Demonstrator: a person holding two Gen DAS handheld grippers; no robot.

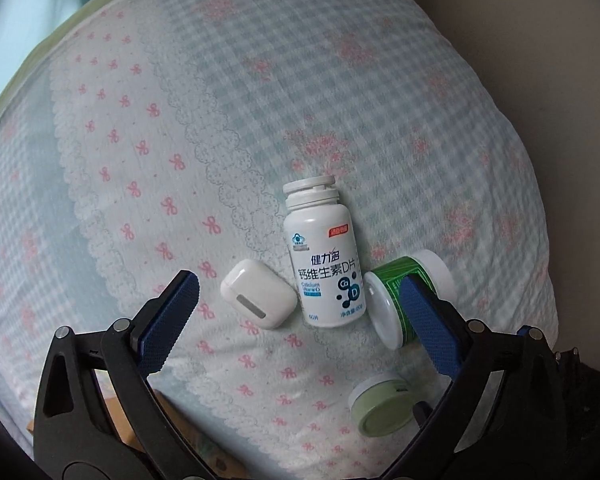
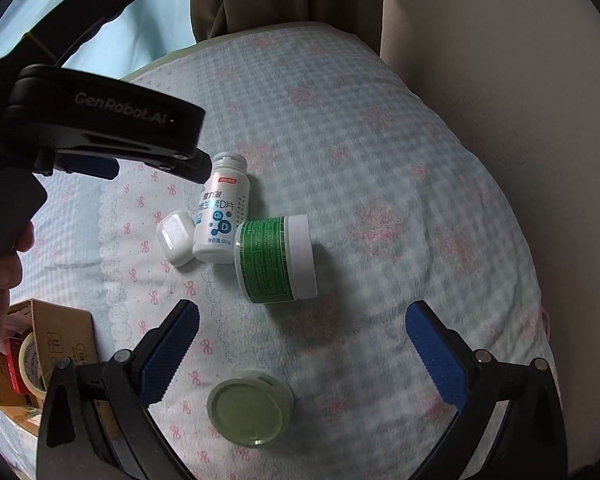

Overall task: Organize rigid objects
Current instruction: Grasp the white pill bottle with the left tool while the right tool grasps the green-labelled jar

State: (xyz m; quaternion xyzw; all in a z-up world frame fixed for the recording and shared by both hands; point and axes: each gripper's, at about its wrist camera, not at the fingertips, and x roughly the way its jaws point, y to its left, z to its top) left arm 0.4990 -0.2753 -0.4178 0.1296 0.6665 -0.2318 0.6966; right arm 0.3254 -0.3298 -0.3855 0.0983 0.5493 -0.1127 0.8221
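Bedspread (image 1: 260, 80): soft printed cloth, matt. White bottle (image 1: 324, 256), earbud case (image 1: 258, 298): glossy smooth plastic. Green jar (image 2: 274, 258): glossy label, white plastic lid. Tong pads (image 1: 172, 320): blue, rough-textured. Cardboard box (image 2: 56, 332): matt.

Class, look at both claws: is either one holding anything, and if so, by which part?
Nothing is held. The left claw stands open above the earbud case and white bottle; the right claw is open and empty.

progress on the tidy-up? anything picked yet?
Done: nothing that shows. The white earbud case, vitamin bottle, green-label jar and pale green tin all lie loose on the bedspread.
In hand: nothing. The left gripper is open above the case and bottle; the right gripper is open and empty.
Left: all four items.
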